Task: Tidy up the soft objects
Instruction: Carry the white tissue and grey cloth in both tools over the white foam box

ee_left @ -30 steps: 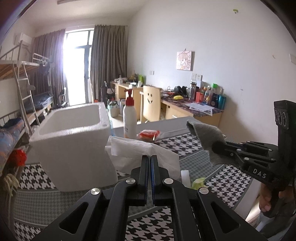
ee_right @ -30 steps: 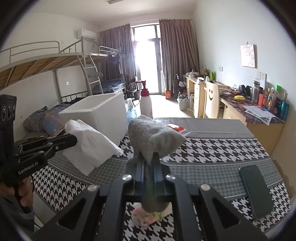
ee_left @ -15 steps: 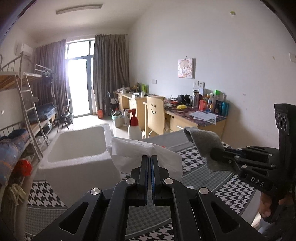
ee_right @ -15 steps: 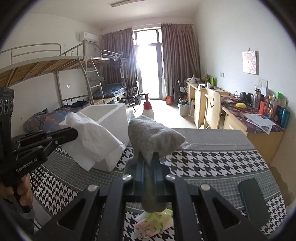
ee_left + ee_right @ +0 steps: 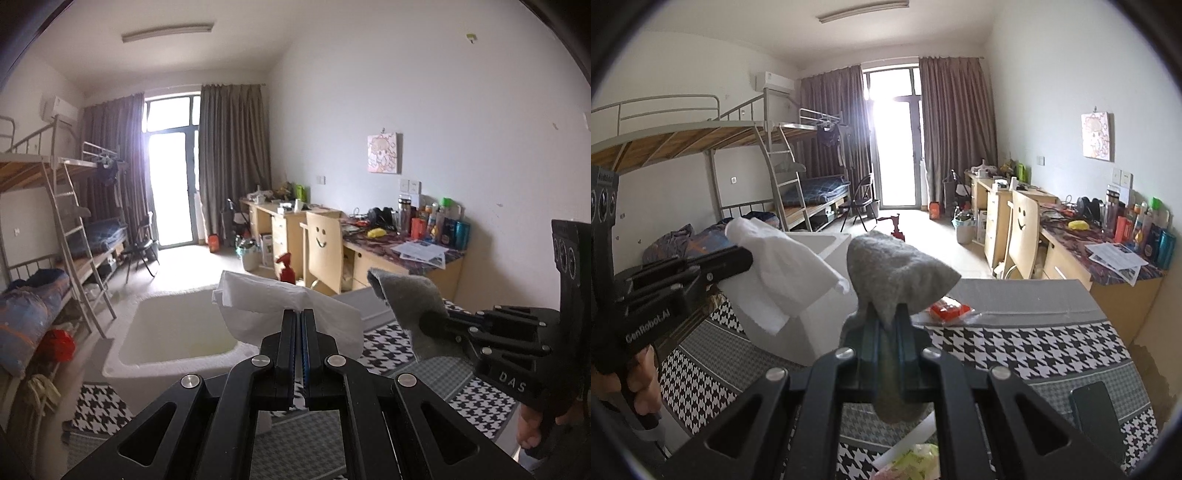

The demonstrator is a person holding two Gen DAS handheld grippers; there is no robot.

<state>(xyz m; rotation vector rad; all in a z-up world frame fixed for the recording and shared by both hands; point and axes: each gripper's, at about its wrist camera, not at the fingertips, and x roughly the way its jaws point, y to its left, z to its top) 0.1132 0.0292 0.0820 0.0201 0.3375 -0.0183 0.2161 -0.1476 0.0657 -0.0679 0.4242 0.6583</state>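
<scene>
Furthest left on the desk (image 5: 1015,306), with its houndstooth cover, stands the white foam box (image 5: 177,328), open at the top and showing nothing inside in the left wrist view; it looks like the place where the soft things are meant to go, though that is a judgement from the task alone. The left tool (image 5: 298,314) has its jaws pressed together on a white cloth (image 5: 273,310), which stands up from the tips and droops over both sides. From this tool the box mouth lies ahead, below and a little to the left, and the cloth's hanging edge overlaps the box's near right rim, so the left hand is the nearer of the two; a short push forward and leftward before letting go would probably drop the cloth inside. In the right wrist view the same cloth (image 5: 783,273) hangs in front of the box's near corner, with the long side of the box (image 5: 816,295) running away toward the window. To the right, the right tool (image 5: 888,314) is clamped on a grey cloth (image 5: 897,280), which bunches above the tips while a tail of it hangs down behind them. For this hand the box lies ahead and to the left, beyond the left tool, so it has further to travel and would have to cross toward the left hand's side. Further right on the desk lie a red packet (image 5: 949,308) and a dark phone (image 5: 1099,417), both well apart from the box.
</scene>
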